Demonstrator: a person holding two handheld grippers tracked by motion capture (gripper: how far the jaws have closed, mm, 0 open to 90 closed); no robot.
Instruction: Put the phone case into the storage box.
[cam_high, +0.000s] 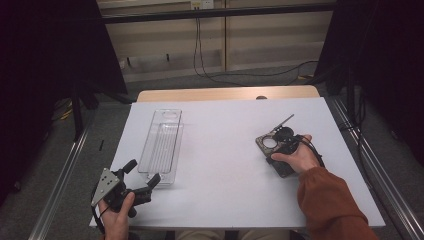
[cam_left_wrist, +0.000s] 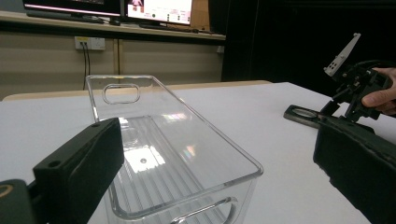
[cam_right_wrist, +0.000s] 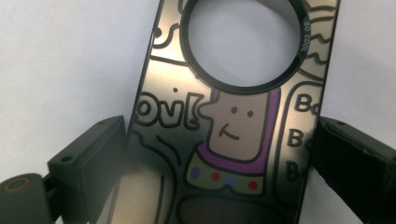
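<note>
Your left gripper (cam_high: 141, 176) is hovering at the near end of the clear bin (cam_high: 161, 147), jaws spread wide apart. Your right gripper (cam_high: 280, 152), well to the bin's right, is straddling a dark card (cam_right_wrist: 224, 121). Its own view is showing the cartoon print and ring hole; jaws are flanking both edges, though I cannot tell whether they're gripping.

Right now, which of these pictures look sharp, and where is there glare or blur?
High view: dim, dark at both sides, the white table evenly lit. Left gripper view: the clear bin is fairly sharp with small bright reflections on its floor, while the near black jaws are soft. Right gripper view: the cartoon-printed plate is close and glossy, with a hazy sheen at lower left, its jaws blurred.
</note>
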